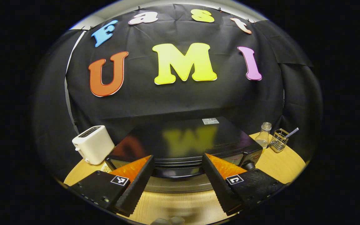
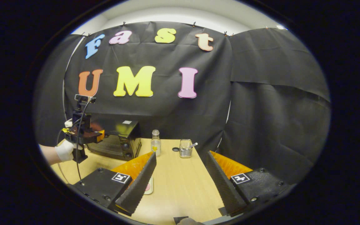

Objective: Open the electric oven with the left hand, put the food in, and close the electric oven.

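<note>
On the wooden surface (image 2: 180, 184), your left gripper (image 1: 177, 178) faces the closed oven (image 1: 180, 147), jaws apart for its handle; your right gripper (image 2: 181, 181) waits, jaws apart.

Your left gripper (image 1: 178, 167) is showing two wedge-shaped fingers with ribbed inner faces, each on a black block with small screws and a square black-and-white marker. Your right gripper (image 2: 180, 168) is looking the same. Your hand (image 2: 64, 150) is wearing a white glove, and thin black cables are hanging from that gripper's body.
</note>
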Action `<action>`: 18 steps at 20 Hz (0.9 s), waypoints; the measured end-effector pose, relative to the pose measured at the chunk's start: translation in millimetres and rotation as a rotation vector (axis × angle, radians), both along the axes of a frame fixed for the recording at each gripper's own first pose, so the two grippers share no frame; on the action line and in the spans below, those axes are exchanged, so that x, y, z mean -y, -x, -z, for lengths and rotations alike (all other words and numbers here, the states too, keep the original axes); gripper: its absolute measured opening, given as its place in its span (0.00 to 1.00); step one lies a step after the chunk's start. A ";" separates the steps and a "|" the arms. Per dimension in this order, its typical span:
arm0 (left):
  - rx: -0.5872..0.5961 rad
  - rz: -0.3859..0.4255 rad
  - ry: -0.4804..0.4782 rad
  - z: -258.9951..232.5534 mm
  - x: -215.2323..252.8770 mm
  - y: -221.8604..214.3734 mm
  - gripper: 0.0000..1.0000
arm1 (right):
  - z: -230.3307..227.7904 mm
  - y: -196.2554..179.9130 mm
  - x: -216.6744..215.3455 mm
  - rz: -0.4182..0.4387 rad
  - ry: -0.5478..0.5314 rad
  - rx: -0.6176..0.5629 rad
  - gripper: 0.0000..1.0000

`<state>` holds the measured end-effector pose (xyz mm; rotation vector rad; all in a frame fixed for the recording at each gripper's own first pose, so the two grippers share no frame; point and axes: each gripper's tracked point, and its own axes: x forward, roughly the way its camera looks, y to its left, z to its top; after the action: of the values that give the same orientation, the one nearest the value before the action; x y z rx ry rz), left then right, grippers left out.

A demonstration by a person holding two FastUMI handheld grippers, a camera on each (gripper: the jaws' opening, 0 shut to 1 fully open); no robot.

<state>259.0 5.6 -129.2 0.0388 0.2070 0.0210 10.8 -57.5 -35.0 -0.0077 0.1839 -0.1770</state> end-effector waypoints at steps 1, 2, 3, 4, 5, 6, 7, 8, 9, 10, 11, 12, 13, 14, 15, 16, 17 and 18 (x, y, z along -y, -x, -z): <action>-0.009 0.004 0.010 2.4 0.2 -3.2 0.97 | 0.5 -1.0 -0.6 -0.002 0.001 0.000 1.00; -0.015 0.004 0.029 2.7 0.0 -3.1 0.96 | 0.8 -2.7 -1.2 -0.003 -0.001 0.000 1.00; -0.014 0.009 0.031 4.3 -1.0 -3.3 0.96 | 2.8 -2.9 -1.7 -0.003 -0.002 -0.002 1.00; -0.017 0.010 0.033 4.1 -0.7 -1.8 0.96 | 2.5 -3.7 -2.1 -0.005 -0.004 -0.003 1.00; -0.021 0.010 0.035 3.7 0.6 -1.3 0.96 | 3.8 -4.9 -3.6 -0.007 -0.006 -0.005 1.00; -0.025 0.010 0.035 3.6 0.0 0.3 0.96 | 4.1 -4.7 -4.2 -0.008 -0.007 -0.004 1.00; -0.027 0.008 0.040 4.6 -0.4 2.6 0.97 | 3.6 -4.0 -4.6 -0.007 -0.006 -0.002 1.00; -0.030 0.008 0.042 6.1 -0.1 5.2 0.97 | 3.7 -4.2 -5.2 -0.008 -0.005 -0.002 1.00; -0.030 0.008 0.041 6.0 0.6 7.8 0.97 | 4.3 -2.1 -6.4 -0.009 -0.005 -0.001 1.00; -0.029 0.008 0.040 6.2 0.7 12.3 0.97 | 3.9 -1.1 -7.5 -0.009 -0.005 0.001 1.00; -0.031 0.010 0.038 7.2 0.6 15.7 0.97 | 3.6 -0.8 -8.0 -0.010 -0.005 0.003 1.00; -0.032 0.011 0.037 8.7 0.9 20.0 0.97 | 3.7 0.6 -8.8 -0.011 -0.005 0.004 1.00; -0.035 0.013 0.036 11.3 1.8 25.9 0.97 | 5.0 2.3 -8.8 -0.012 -0.006 0.004 1.00; -0.037 0.015 0.036 13.1 1.7 31.9 0.97 | 5.5 3.9 -10.0 -0.013 -0.008 0.002 1.00; -0.040 0.017 0.038 14.9 1.5 37.5 0.97 | 6.8 4.3 -11.5 -0.017 -0.011 0.002 1.00; -0.045 0.021 0.037 17.1 2.1 43.6 0.97 | 7.4 5.3 -12.9 -0.021 -0.012 0.001 1.00; -0.050 0.023 0.039 20.1 1.7 50.1 0.97 | 8.6 7.4 -13.9 -0.025 -0.011 0.000 1.00; -0.058 0.025 0.041 23.8 2.8 56.3 0.97 | 8.5 9.0 -16.2 -0.031 -0.009 0.002 1.00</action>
<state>202.7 2.9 -153.0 0.0012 0.2647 -0.0097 1.9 -41.2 -43.5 -0.0012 0.1825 -0.1452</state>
